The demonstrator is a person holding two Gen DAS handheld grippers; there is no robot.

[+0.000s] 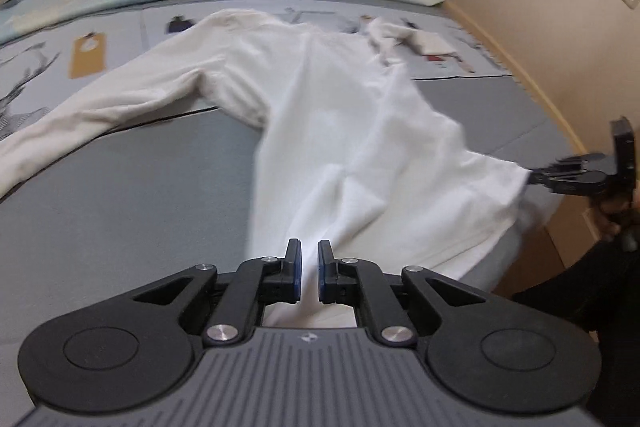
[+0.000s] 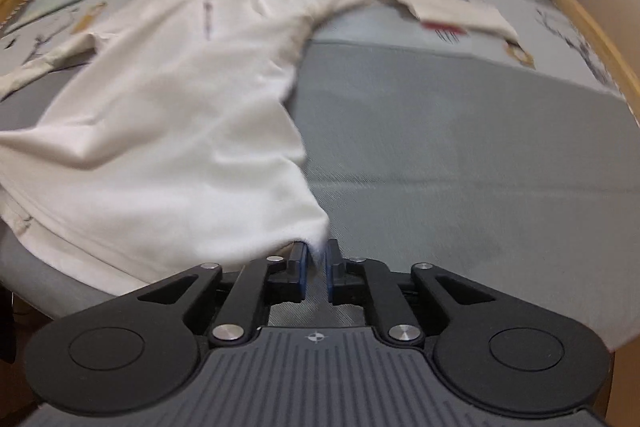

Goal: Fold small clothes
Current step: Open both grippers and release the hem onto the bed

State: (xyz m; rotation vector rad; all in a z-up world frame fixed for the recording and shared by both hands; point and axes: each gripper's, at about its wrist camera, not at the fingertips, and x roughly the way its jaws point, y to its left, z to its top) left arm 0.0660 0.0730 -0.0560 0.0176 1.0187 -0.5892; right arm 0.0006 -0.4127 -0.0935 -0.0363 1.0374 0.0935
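On the grey bench (image 2: pixel 460 155), the white long-sleeved shirt (image 1: pixel 340 115) lies spread toward 12 o'clock. The left claw (image 1: pixel 309 273) pinches its hem at 6 o'clock; at 3 o'clock, the right claw (image 2: pixel 316 273) pinches the hem's other corner.

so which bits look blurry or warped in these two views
Left wrist view: the white shirt is motion-smeared near the left gripper, and fisheye bows the mat's far edge. Right wrist view: the shirt's hem at the right gripper is soft, the background is blurred, the gripper body stays sharp.
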